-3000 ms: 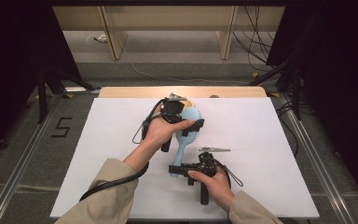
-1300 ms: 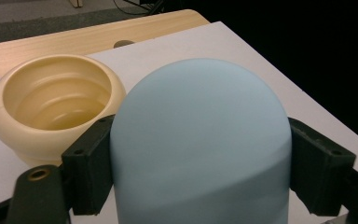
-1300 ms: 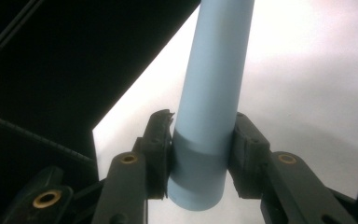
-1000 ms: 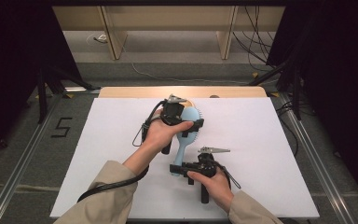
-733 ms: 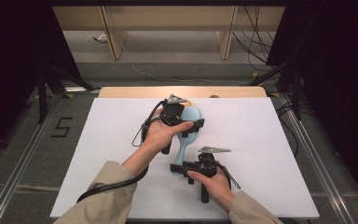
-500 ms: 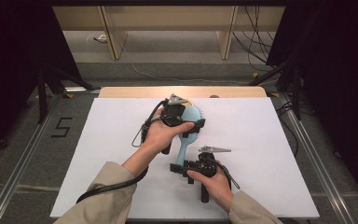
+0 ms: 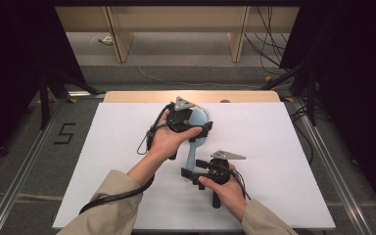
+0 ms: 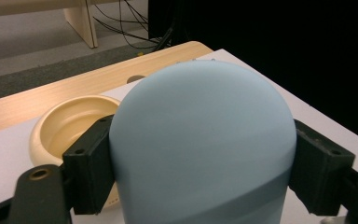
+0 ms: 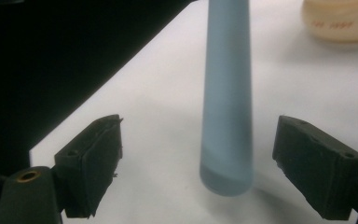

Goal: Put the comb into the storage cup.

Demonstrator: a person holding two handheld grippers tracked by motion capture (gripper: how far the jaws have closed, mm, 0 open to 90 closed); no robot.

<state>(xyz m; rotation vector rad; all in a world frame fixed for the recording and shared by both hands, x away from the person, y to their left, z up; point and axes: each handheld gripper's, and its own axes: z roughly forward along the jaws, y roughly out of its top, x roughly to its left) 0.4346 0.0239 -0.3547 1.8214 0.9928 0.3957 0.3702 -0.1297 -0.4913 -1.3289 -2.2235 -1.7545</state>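
Hairbrush [image 7: 194, 128] is lying on the white table [image 7: 284, 161], its light-blue head clamped between the left gripper's [image 8: 200, 186] jaws, just beside a cream bowl [image 8: 63, 126]. Right gripper [image 9: 214, 163] is letting go: its jaws have just been opening, and the handle [image 9: 227, 93] is standing untouched between them, so the left alone is holding the brush.

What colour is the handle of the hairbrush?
Light blue. The handle shows best in the right gripper view.
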